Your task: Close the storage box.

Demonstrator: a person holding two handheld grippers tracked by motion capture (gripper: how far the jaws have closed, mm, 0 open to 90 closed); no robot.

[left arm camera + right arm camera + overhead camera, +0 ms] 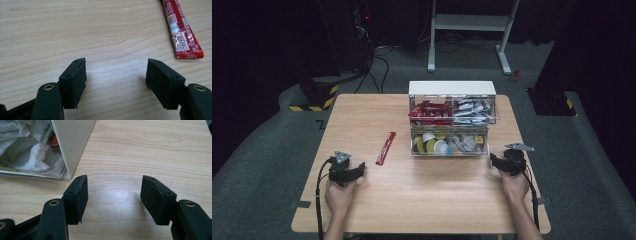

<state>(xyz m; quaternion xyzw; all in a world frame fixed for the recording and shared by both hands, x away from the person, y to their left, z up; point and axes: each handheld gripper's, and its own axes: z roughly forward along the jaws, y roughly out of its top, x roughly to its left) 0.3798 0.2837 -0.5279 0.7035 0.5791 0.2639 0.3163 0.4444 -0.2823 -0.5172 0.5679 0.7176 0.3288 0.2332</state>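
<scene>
The table (377,200) sits in a pool of even overhead light in the middle of the high view, while the floor and the room along the top and both sides of the frame sink into near black, and the whole picture is soft and a little grainy. In both gripper views the wood is bright and sharp at mid-frame, with a pale sheen of glare at lower centre between the jaws, whose near parts along the bottom edge look slightly blurred.

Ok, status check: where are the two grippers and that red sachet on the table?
Left gripper open, empty. Right gripper open, empty, beside organizer box. Red sachet flat on table, ahead of left gripper. Path clear.
</scene>
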